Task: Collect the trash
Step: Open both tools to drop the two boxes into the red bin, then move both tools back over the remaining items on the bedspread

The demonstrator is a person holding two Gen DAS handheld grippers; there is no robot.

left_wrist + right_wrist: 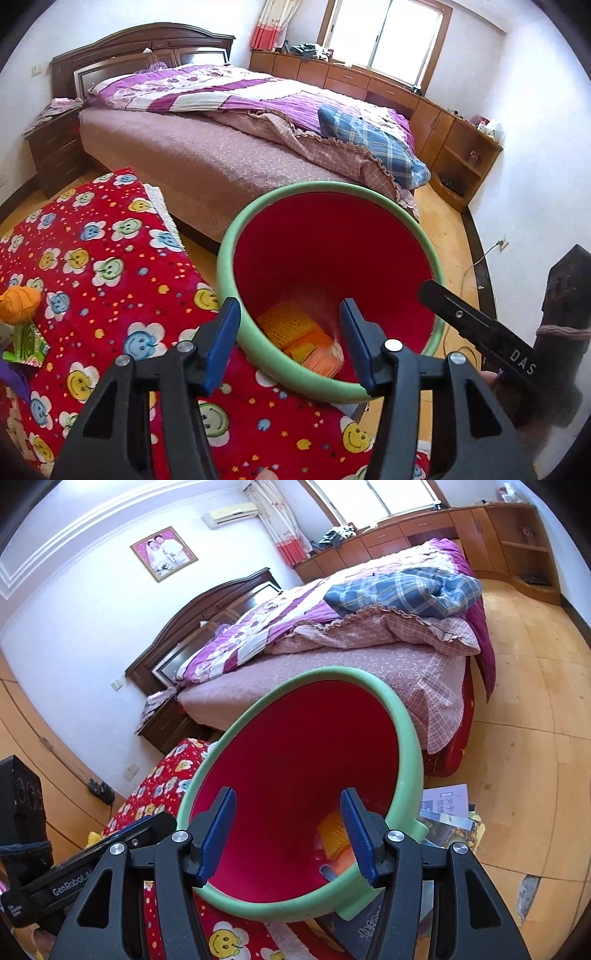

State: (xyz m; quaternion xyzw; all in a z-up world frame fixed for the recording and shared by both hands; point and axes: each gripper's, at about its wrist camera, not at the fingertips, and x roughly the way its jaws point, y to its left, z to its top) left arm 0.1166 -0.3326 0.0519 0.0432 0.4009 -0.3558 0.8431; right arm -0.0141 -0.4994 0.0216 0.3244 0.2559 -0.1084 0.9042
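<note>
Looking along your left gripper (290, 341), you see its blue pads standing apart with nothing pressed between them; one pad sits over the red cloth, the other over the mouth of the bin. Your right gripper (290, 830) is likewise spread, both blue pads hanging over the bin's opening and clear of its rim, holding nothing.

Just past the fingers stands the bin (236, 266), a red tub with a pale green rim. It is tipped toward you, so you look straight down its red inside. At its bottom lies the trash (299, 332): a yellow-orange piece with a mesh pattern and an orange packet next to it. From the right wrist view the same trash (332, 830) shows only partly behind a pad, and you cannot make out what the smaller bits are.

The bin rests at the edge of the red cloth (110, 266) printed with smiling flowers. On that cloth, far to the left edge of the left wrist view, sit an orange ball of yarn (20, 301) and a green wrapper (27, 345), well apart from the bin. Some booklets (447, 805) lie on the wooden floor (535, 738) beside the bin.

Beyond stands the bed (207, 147) with a purple quilt and a blue checked blanket (369, 136). Farthest away run the wooden cabinets (388, 88) under the window (384, 33).
</note>
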